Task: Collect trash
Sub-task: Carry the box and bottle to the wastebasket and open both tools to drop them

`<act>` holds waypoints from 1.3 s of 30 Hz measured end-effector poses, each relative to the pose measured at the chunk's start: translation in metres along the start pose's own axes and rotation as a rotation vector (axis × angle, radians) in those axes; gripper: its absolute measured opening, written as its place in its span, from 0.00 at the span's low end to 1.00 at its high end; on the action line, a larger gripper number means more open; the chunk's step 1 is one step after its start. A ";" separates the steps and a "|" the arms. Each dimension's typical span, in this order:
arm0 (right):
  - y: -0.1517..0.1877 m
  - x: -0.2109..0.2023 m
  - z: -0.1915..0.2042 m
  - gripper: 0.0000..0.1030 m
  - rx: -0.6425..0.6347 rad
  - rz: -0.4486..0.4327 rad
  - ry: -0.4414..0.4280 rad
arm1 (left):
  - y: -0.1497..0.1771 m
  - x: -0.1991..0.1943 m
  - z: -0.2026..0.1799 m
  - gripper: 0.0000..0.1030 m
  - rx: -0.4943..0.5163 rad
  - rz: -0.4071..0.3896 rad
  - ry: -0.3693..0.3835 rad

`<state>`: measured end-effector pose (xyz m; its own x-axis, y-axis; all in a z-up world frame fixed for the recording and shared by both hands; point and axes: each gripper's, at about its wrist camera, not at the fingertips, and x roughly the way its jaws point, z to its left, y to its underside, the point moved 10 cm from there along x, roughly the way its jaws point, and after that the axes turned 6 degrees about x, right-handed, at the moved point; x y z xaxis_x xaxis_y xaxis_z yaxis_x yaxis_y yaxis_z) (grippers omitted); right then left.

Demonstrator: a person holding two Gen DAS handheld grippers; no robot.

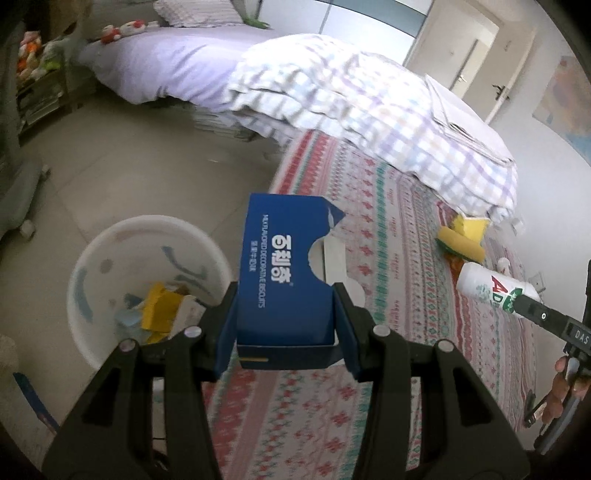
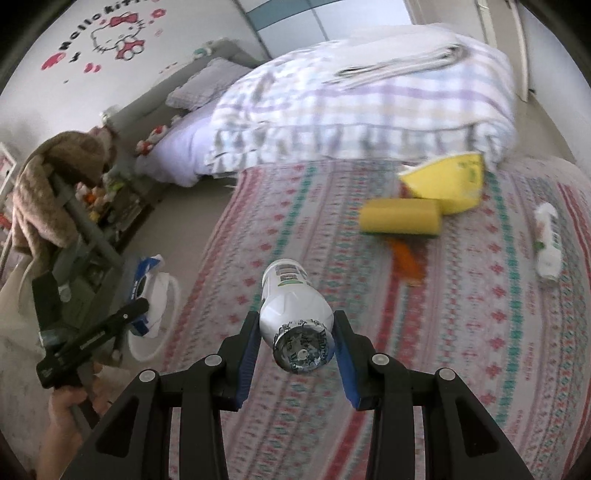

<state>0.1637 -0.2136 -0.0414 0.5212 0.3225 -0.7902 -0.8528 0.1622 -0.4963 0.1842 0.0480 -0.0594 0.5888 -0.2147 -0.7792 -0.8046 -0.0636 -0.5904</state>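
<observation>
A child's bedroom in a home. A bed (image 1: 177,62) with a lilac sheet stands against the wall, a checked quilt (image 1: 351,107) heaped at its foot end and spilling to the patterned rug (image 2: 461,314). A Hello Kitty decal (image 2: 118,33) covers the wall above the headboard, soft toys (image 1: 122,31) lie by the pillow (image 1: 192,13), and a door (image 1: 476,62) stands in the far corner.

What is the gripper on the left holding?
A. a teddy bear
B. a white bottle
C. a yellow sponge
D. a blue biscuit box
D: the left gripper is shut on the blue biscuit box, with the white bin just beside it, while the white bottle sits in the right gripper.
</observation>
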 end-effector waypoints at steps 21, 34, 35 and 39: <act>0.026 0.059 0.142 0.38 -0.181 0.068 -0.127 | -0.005 -0.019 0.115 0.56 -0.133 -0.042 -0.091; 0.049 0.102 0.195 0.38 -0.235 0.135 -0.169 | 0.019 -0.040 0.168 0.88 -0.159 0.058 -0.305; 0.051 0.107 0.199 0.38 -0.239 0.142 -0.172 | 0.021 -0.042 0.172 0.88 -0.163 0.061 -0.312; 0.058 0.131 0.212 0.39 -0.228 0.178 -0.179 | 0.028 -0.047 0.186 0.89 -0.203 0.068 -0.290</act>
<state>0.1763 0.0357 -0.0974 0.3335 0.4885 -0.8063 -0.8904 -0.1180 -0.4397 0.1483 0.2375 -0.0790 0.5075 0.0587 -0.8596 -0.8243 -0.2575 -0.5043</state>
